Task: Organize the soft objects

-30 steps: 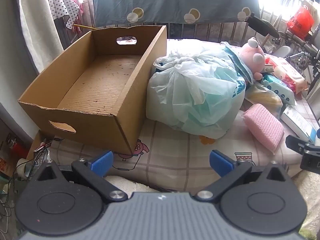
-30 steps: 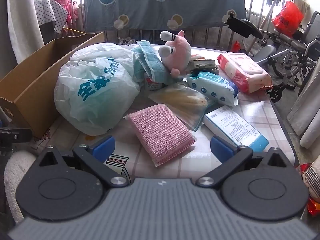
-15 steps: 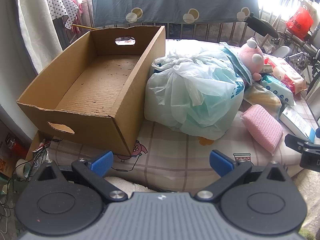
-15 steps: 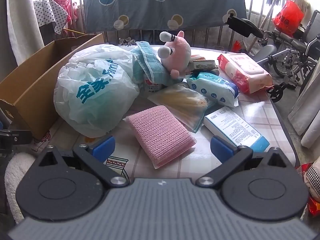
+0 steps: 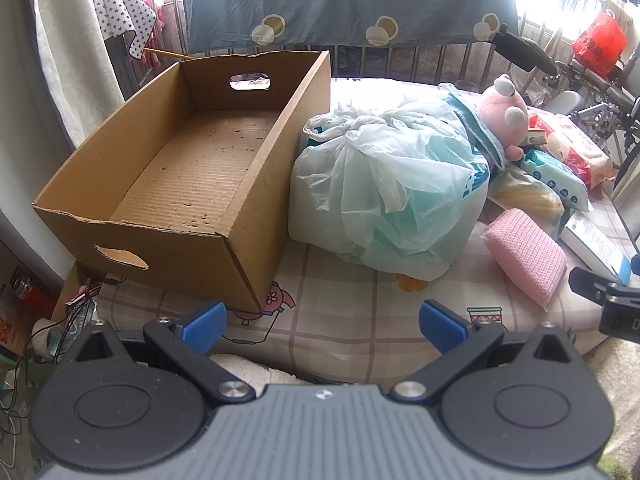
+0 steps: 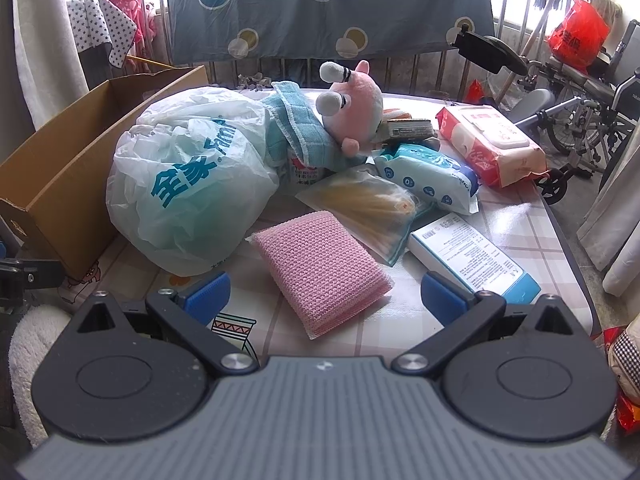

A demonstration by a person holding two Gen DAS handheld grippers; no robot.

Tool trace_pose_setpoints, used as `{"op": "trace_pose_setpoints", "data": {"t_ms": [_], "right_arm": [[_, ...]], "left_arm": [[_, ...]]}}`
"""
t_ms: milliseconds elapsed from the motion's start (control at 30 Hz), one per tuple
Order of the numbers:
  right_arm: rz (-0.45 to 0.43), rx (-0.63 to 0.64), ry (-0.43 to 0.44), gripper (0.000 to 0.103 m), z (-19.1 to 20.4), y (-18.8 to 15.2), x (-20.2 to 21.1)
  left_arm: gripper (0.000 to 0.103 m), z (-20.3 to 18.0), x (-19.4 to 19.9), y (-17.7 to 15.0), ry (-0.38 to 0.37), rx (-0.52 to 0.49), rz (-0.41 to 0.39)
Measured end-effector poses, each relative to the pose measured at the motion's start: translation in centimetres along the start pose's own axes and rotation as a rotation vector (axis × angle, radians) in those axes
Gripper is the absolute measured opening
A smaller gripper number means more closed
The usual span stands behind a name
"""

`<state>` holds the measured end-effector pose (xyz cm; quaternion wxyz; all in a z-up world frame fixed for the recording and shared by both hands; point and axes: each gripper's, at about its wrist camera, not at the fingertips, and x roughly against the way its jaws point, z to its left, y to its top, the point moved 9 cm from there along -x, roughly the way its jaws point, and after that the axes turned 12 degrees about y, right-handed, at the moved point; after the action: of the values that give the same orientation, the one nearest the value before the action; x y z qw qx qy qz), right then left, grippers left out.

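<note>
Both wide open, empty: left gripper [image 5: 322, 326], right gripper [image 6: 324, 294]. Nearest, flat on table: pink sponge [image 6: 320, 266], probably light, squashy; better pinched across short edges. Farther: knotted plastic bag [image 6: 188, 180], plush toy [image 6: 354, 106]. Far left: empty cardboard box [image 5: 192, 168].

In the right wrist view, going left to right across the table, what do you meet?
Brown cardboard box → white plastic bag with teal print → pink knitted sponge pad → white and blue flat carton → red and white wipes pack.
</note>
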<state>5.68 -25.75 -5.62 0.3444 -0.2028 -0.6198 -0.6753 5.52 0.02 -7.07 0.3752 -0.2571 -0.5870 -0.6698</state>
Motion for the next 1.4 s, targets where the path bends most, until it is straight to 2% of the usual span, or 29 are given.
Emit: {"op": "trace_pose_setpoints", "data": {"t_ms": [1400], "right_arm": [[0.007,-0.01,0.005,0.102,-0.21,-0.21,-0.41]], "left_arm": [[0.103,-0.5,-0.33,-0.2,0.005,-0.009,0.005]]}}
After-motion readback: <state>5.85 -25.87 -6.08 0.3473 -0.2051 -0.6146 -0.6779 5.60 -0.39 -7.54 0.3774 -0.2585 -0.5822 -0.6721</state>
